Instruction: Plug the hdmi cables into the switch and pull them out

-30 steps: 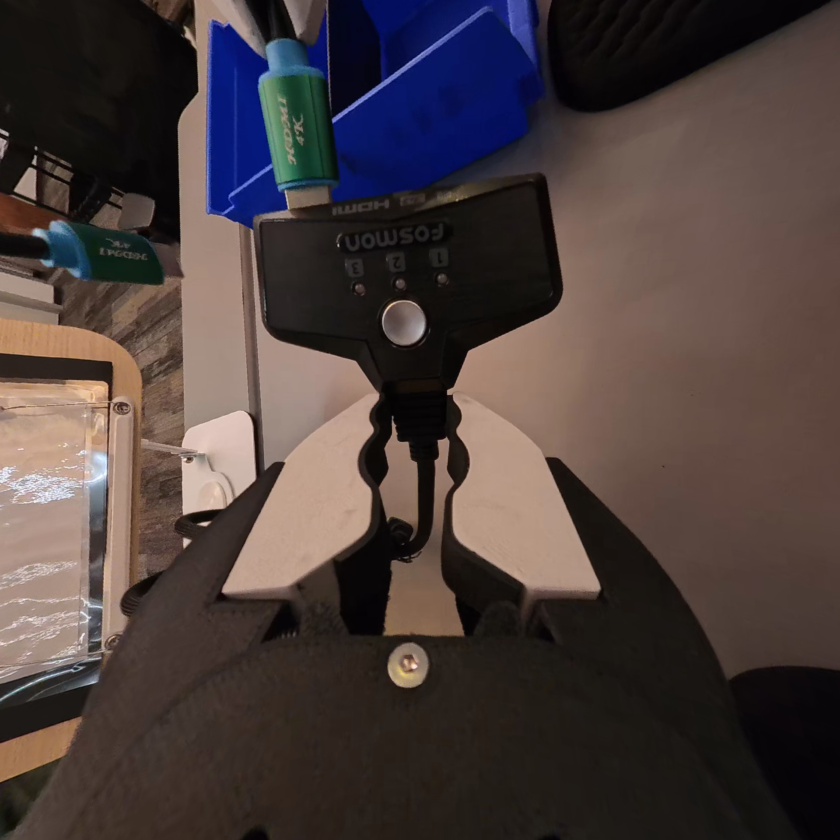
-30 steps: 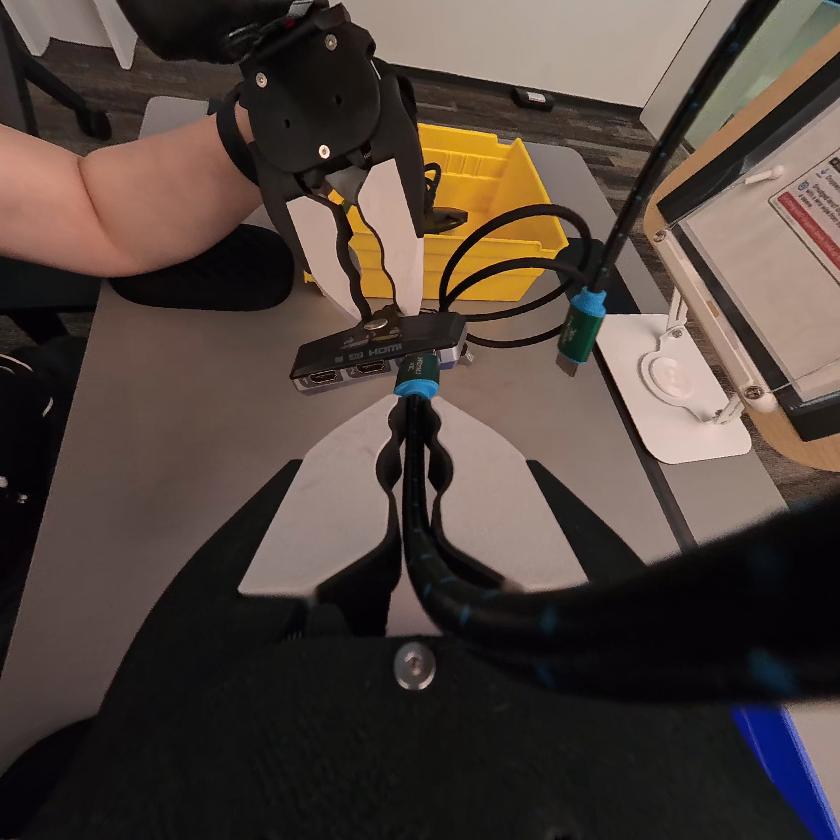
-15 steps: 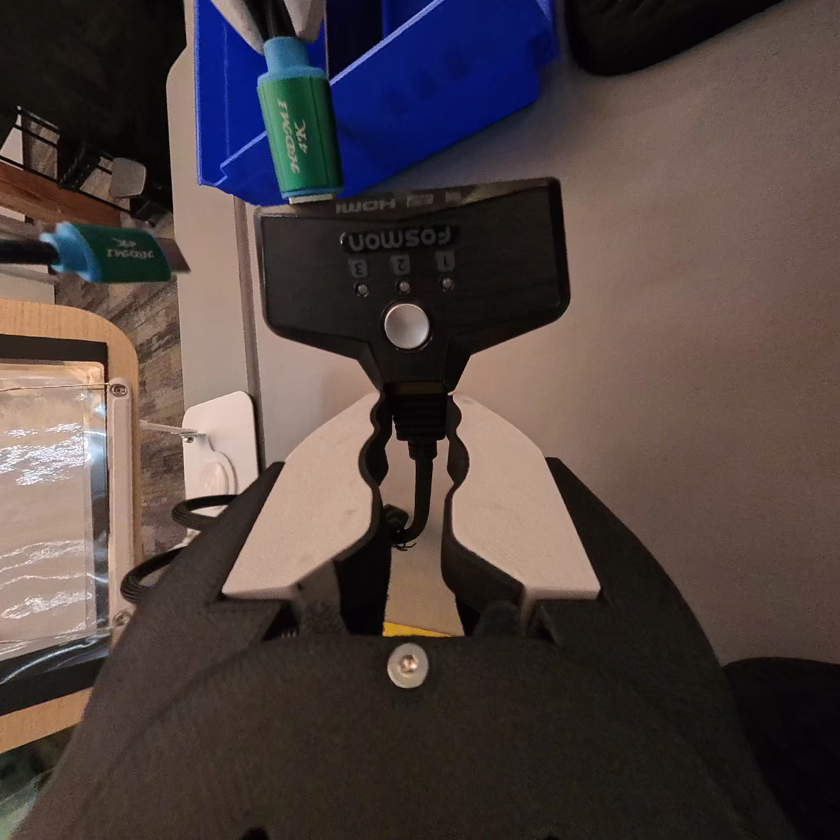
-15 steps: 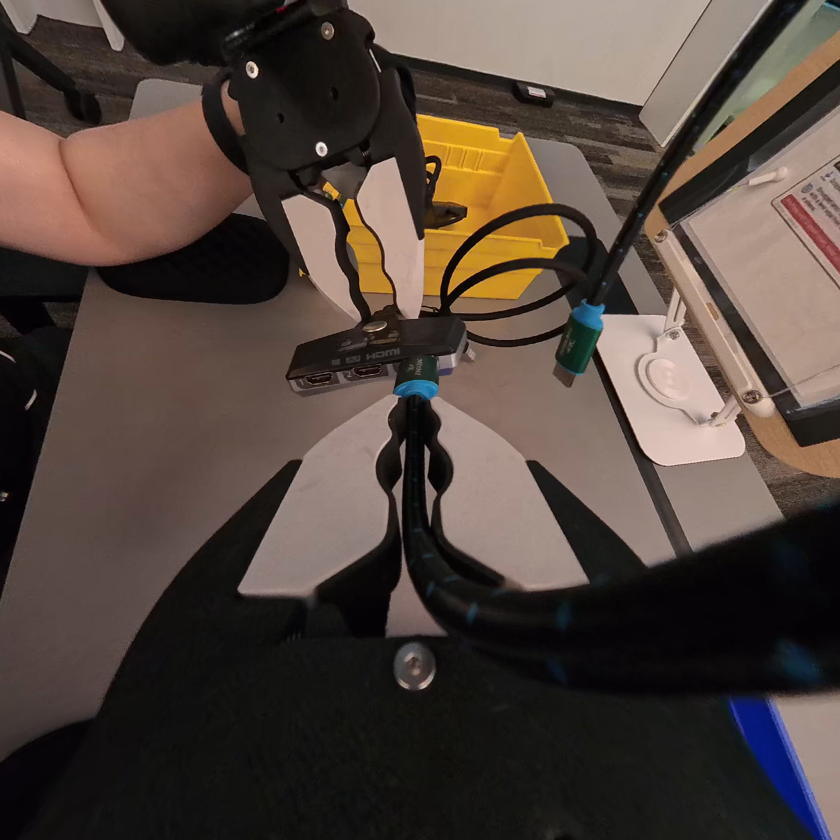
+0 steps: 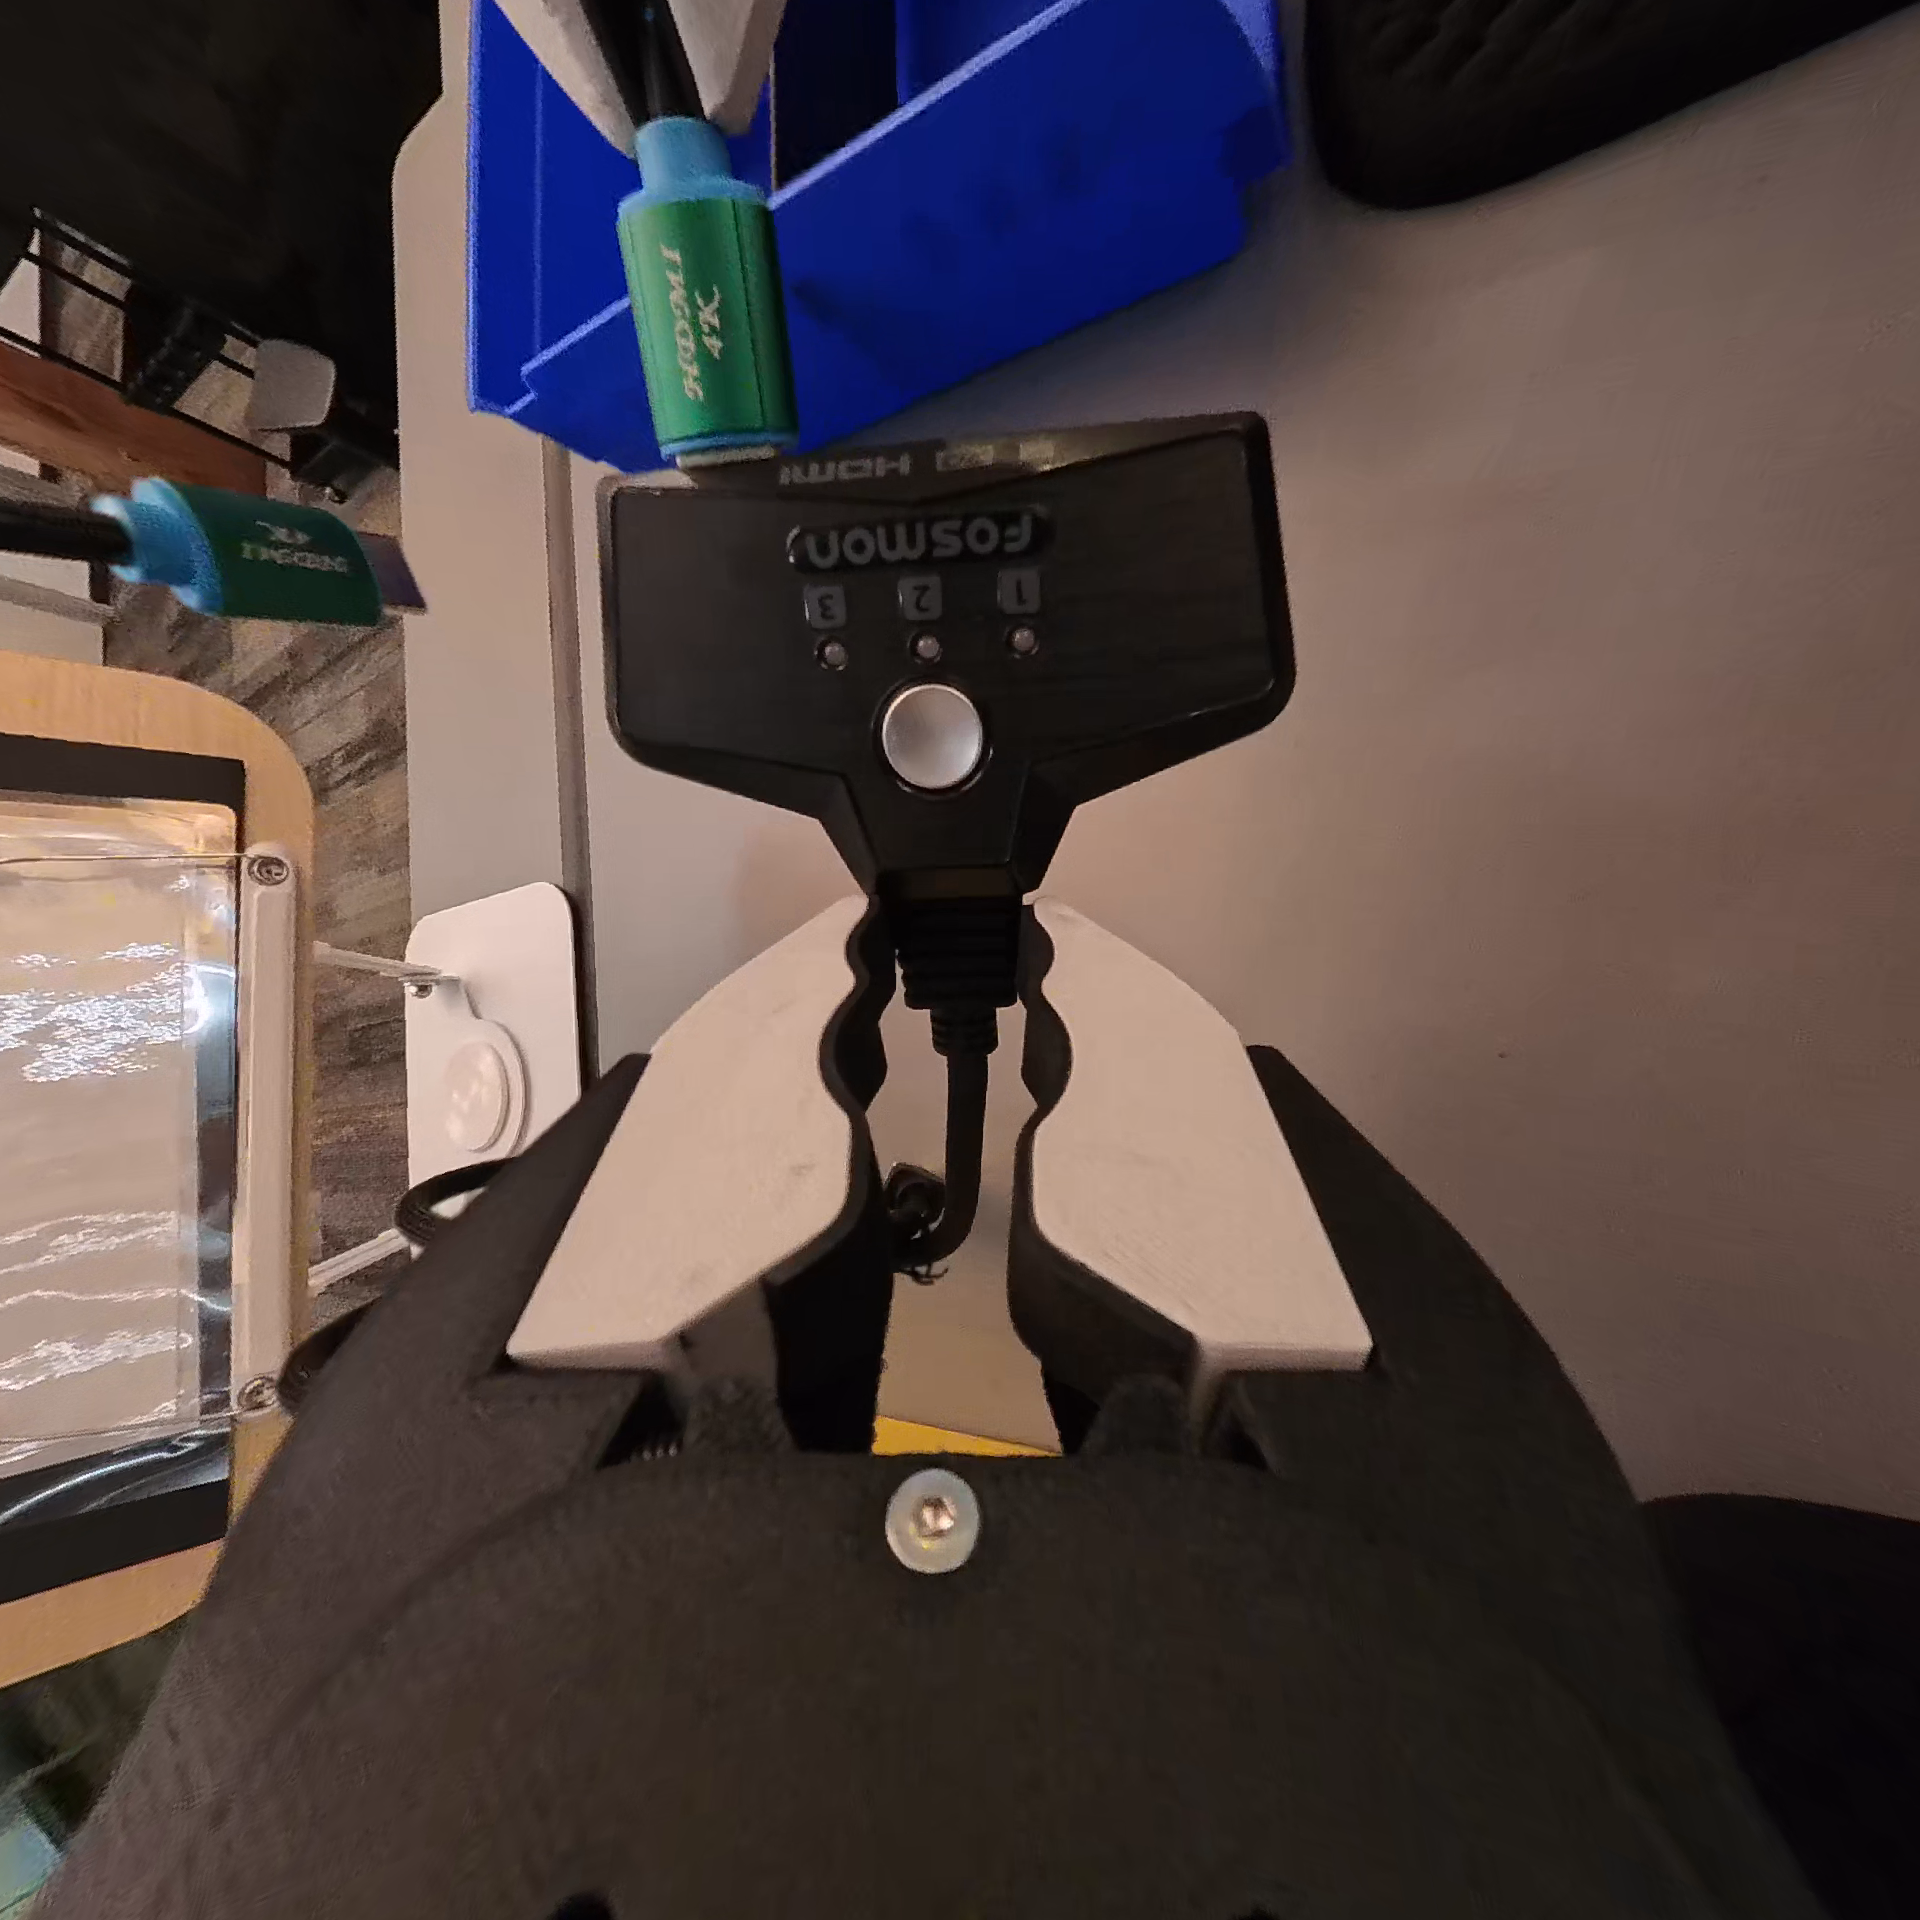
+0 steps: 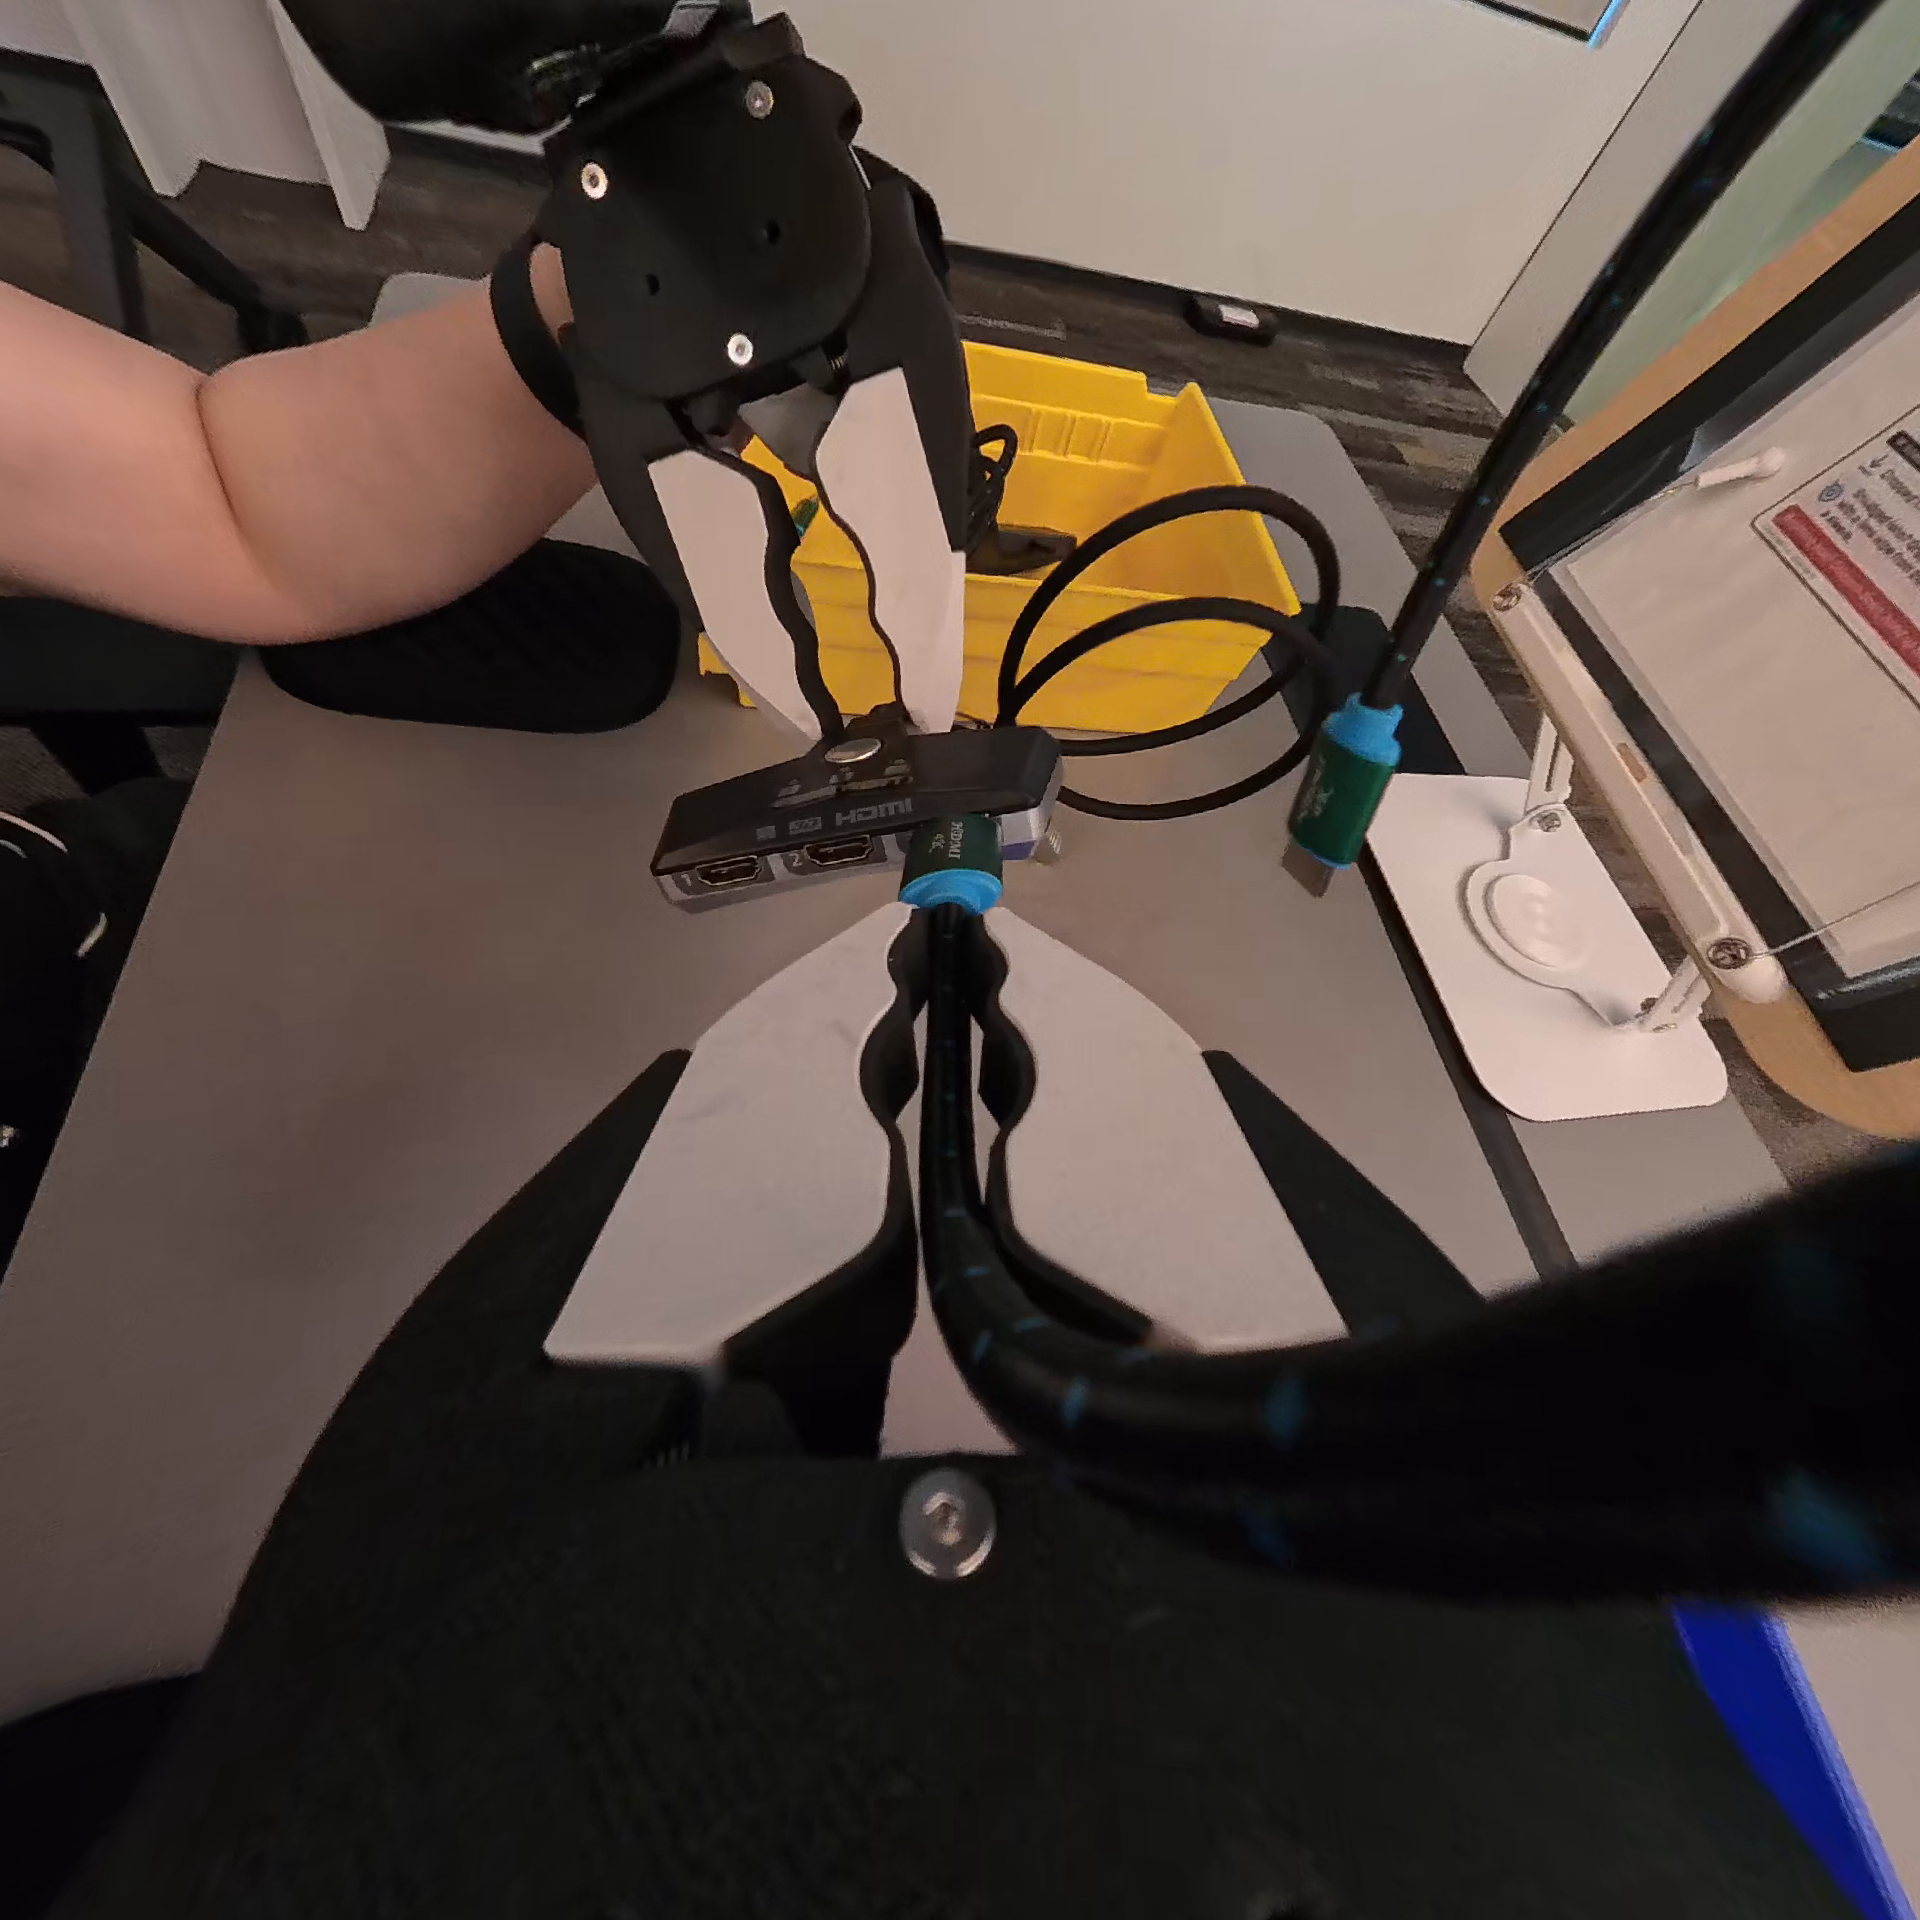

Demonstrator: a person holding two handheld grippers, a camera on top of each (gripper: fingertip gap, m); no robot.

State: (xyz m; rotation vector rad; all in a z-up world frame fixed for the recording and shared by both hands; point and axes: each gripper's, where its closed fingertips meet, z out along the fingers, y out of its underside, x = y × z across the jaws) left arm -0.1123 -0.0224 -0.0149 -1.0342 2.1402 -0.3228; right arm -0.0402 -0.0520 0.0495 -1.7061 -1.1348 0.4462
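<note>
The black HDMI switch [image 5: 940,608] lies on the grey table. My left gripper [image 5: 948,914] is shut on the ribbed collar of the switch's cable. My right gripper [image 6: 948,920] is shut on a braided HDMI cable just behind its green plug [image 6: 954,847]. That plug [image 5: 712,332] sits in the switch's third port, at the switch's [image 6: 862,805] right end in the right wrist view. The two other ports are empty. The cable's other green plug [image 6: 1340,790] hangs free at the right, and shows in the left wrist view [image 5: 270,556]. The left gripper [image 6: 862,717] also shows in the right wrist view.
A yellow bin [image 6: 1101,551] stands behind the switch, with black cable loops [image 6: 1195,644] beside it. A blue bin [image 5: 987,208] is near my right gripper. A white stand [image 6: 1538,935] holding a framed sign sits at the table's right edge. A person's forearm [image 6: 260,478] reaches in. My hands' fingertips stand some 11 cm from each other.
The green plug has gone fully into the third port; its metal tip no longer shows. Both grippers keep their hold.
</note>
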